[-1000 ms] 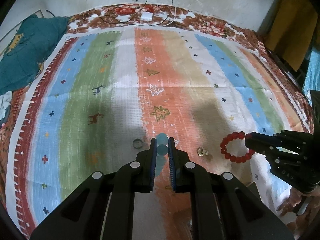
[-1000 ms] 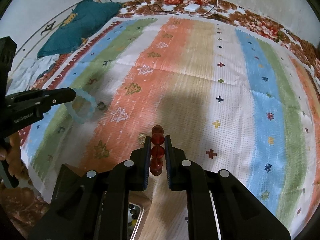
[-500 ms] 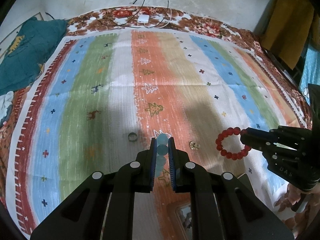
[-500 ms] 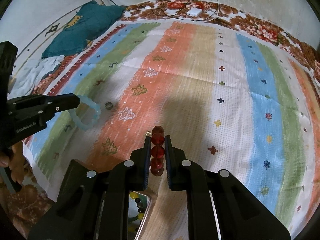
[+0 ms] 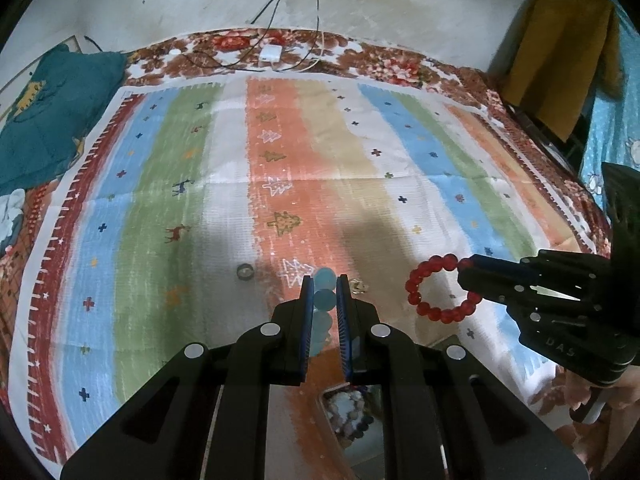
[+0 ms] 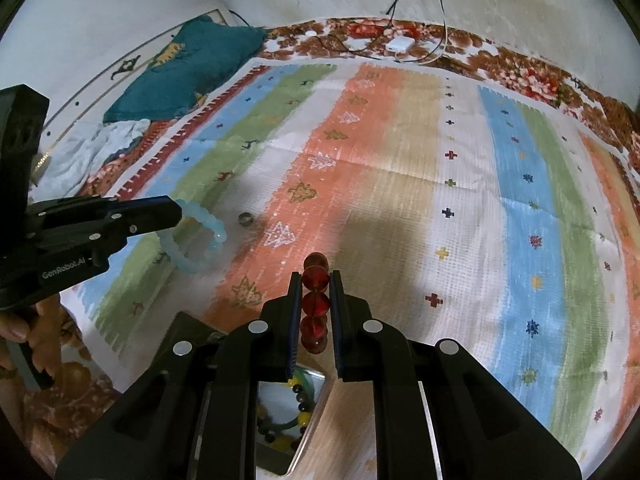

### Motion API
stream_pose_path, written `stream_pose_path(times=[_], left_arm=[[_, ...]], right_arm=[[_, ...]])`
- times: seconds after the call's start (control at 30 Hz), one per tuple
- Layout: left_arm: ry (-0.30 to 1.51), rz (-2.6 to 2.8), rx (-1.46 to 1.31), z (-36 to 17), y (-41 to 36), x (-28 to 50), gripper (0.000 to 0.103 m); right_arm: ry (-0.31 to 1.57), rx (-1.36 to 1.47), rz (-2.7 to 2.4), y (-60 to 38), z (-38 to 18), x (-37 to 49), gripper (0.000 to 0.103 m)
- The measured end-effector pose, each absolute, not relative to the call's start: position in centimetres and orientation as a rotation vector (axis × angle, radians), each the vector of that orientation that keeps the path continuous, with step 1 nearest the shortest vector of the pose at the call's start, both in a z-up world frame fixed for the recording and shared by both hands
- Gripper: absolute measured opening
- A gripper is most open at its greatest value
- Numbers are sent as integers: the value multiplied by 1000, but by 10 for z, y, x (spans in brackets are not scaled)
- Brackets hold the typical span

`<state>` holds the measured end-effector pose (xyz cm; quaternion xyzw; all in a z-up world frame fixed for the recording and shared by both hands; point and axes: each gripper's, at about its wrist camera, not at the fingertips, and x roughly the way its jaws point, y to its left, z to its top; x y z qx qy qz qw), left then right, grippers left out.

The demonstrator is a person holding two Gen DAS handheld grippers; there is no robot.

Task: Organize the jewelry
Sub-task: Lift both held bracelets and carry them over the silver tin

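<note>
Both bracelets are lifted clear of the striped, tree-patterned cloth [image 5: 224,208] spread on the bed. The left hand-held gripper [image 5: 325,292] pinches a pale blue translucent bead bracelet [image 5: 323,300], the loop hanging below its jaws; the right hand-held gripper [image 6: 315,292] pinches a red translucent bead bracelet [image 6: 315,304] the same way. Just under both grippers, at the near edge of the cloth, sits a shiny open jewelry tray [image 6: 316,392] already holding dark and yellow bead strings. Step in hand looks like carry-to-tray. Next move probably calls for bringing each loop over the tray, lowering, then spreading the jaws so the beads drop inside, not on the rim. A small dark ring [image 5: 245,271] and a small gold ring [image 5: 360,286] lie on the cloth beyond the tray, not yet collected.
</note>
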<state>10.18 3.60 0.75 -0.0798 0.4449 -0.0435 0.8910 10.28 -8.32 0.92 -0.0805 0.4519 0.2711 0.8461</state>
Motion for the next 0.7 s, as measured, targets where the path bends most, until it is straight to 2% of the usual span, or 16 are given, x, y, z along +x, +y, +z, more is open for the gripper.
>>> stream_pose_path(times=[0.7], left_arm=[[863,-120,-165,24,25,66,11]], right_arm=[[916,-177,613,-89,22,71,14]])
